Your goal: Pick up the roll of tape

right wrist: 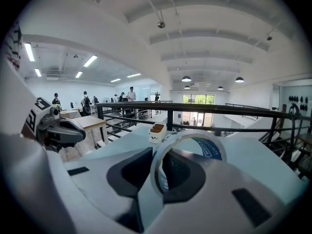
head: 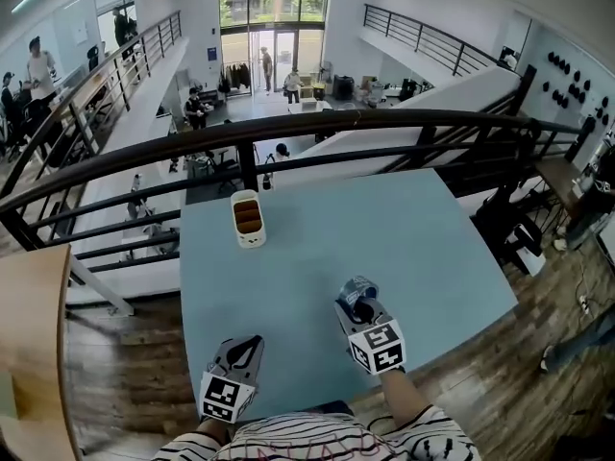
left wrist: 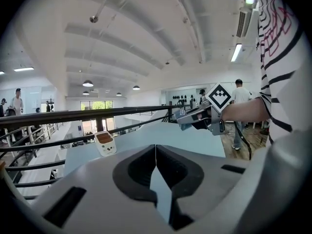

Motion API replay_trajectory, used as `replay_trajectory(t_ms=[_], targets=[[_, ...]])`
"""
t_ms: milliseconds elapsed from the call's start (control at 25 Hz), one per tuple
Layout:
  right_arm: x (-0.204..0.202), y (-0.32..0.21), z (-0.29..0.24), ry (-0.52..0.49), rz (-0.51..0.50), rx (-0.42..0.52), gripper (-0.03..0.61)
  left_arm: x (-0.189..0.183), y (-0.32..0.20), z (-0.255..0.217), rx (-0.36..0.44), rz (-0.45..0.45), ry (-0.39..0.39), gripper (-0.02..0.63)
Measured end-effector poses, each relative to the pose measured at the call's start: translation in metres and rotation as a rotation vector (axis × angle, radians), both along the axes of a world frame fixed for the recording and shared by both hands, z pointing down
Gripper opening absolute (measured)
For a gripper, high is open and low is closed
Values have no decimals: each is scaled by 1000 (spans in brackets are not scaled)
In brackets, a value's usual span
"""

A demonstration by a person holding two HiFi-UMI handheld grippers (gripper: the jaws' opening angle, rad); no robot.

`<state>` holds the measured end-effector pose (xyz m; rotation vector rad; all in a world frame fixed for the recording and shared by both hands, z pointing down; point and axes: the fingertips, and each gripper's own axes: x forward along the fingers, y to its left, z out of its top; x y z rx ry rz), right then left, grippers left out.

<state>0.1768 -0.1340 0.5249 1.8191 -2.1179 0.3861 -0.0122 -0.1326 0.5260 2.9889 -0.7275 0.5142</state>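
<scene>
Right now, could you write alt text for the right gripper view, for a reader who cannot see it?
The right tongs grip a clear roll of tape with blue print, held upright above a pale blue table. Behind it stand a small white box with brown contents and a black metal railing.

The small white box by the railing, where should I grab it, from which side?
Grip the small white box across its two long side walls, coming down from above. It stands upright on the table, narrower left to right than front to back, so the jaws probably span it best that way. The left gripper is shut and empty; the right gripper holds the tape roll.
</scene>
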Motion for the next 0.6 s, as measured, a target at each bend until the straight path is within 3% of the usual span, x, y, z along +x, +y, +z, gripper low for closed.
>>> replay_trajectory(t_ms=[600], targets=[[-26,72,-2,-71,148,79,77,5,18,3,10,147,17,28]])
